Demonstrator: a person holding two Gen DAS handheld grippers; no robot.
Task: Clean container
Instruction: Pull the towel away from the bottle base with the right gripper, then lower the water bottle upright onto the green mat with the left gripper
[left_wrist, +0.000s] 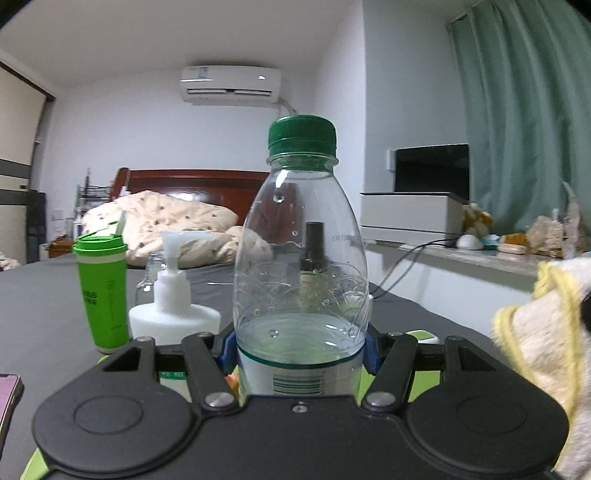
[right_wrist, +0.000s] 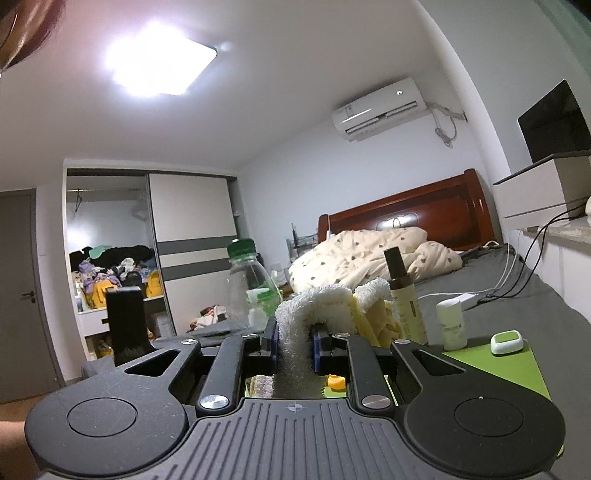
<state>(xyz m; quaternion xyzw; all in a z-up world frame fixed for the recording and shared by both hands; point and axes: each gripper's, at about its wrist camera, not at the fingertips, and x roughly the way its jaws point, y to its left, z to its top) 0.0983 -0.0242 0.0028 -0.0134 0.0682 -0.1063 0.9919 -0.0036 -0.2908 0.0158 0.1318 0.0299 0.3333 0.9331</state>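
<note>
Bottle (left_wrist: 301, 236) upright over grey bed (left_wrist: 44, 295), bedrm

In the left wrist view, the bottle (left_wrist: 301, 258) stands at centre; the pump (left_wrist: 171, 302) and tumbler (left_wrist: 101, 291) at left, the cloth (left_wrist: 543, 332) at right edge.

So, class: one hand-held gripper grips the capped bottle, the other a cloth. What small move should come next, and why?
Probably bring the cloth in the right hand-held gripper across to the bottle, held upright by the left hand-held gripper; they are apart, so no wiping yet.
</note>
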